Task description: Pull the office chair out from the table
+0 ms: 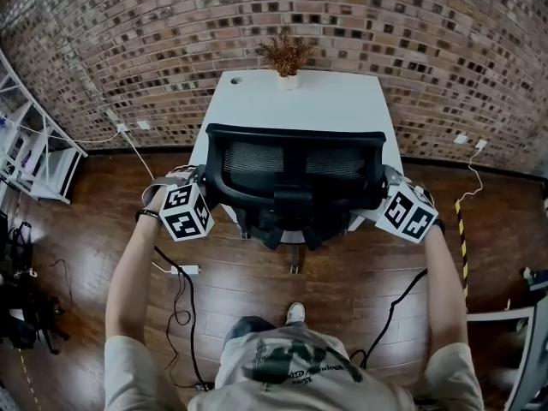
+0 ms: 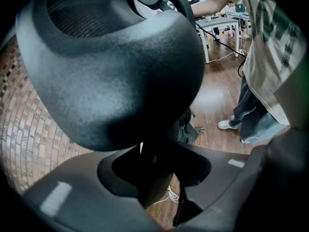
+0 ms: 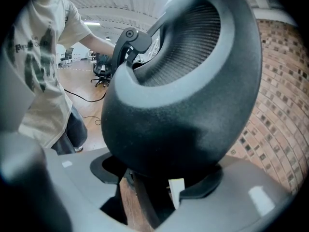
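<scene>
A black mesh-backed office chair [image 1: 295, 165] stands pushed in at a white table [image 1: 300, 101], its back toward me. My left gripper [image 1: 204, 185] is at the left edge of the backrest and my right gripper [image 1: 387, 188] at the right edge. In the left gripper view the thick black backrest rim [image 2: 116, 71] fills the space between the jaws of the left gripper [image 2: 154, 153], which clamp on it. The right gripper view shows the same rim [image 3: 178, 110] seated between the jaws of the right gripper [image 3: 159, 173], touching both.
A potted dried plant [image 1: 286, 58] sits at the table's far edge against the brick wall [image 1: 428, 50]. White shelving [image 1: 34, 157] stands at the left. Cables [image 1: 180, 302] and a power strip [image 1: 187, 270] lie on the wooden floor beside my foot [image 1: 295, 312].
</scene>
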A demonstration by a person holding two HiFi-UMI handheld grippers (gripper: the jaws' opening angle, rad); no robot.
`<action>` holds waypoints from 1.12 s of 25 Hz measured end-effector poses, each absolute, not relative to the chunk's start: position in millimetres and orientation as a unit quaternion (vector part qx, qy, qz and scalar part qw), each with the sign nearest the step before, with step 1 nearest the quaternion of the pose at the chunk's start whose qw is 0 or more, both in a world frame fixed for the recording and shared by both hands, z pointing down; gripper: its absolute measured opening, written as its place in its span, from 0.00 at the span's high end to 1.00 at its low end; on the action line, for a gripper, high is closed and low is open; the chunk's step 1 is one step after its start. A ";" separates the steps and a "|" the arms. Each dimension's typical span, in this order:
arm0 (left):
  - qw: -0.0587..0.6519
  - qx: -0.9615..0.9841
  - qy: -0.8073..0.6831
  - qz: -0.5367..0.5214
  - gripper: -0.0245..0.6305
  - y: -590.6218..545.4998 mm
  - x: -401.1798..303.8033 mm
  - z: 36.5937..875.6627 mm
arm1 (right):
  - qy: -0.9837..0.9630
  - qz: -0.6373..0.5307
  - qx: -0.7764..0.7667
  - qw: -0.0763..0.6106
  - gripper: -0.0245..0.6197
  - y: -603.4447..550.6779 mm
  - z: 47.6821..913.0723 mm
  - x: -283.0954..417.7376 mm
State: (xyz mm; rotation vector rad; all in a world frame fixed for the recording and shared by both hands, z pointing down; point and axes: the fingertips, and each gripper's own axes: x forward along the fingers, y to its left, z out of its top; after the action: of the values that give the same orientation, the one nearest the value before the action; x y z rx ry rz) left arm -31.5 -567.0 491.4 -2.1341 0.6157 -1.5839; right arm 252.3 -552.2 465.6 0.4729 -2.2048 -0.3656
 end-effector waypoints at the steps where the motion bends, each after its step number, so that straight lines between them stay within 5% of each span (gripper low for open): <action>1: 0.207 -0.766 0.221 -0.567 0.66 -564.4 -31.1 491.3 | -0.877 -0.144 0.188 0.417 0.47 -549.4 465.7 252.7; 28: 0.251 -0.782 0.202 -0.534 0.67 -428.6 -45.2 482.7 | -0.852 -0.125 0.232 0.451 0.47 -402.3 470.7 239.2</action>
State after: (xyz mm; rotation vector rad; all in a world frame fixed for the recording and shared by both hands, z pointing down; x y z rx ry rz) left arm -45.2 -428.6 482.7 -2.1272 0.5491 -1.4538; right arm 239.2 -402.3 470.7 0.5744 -2.1067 -0.3094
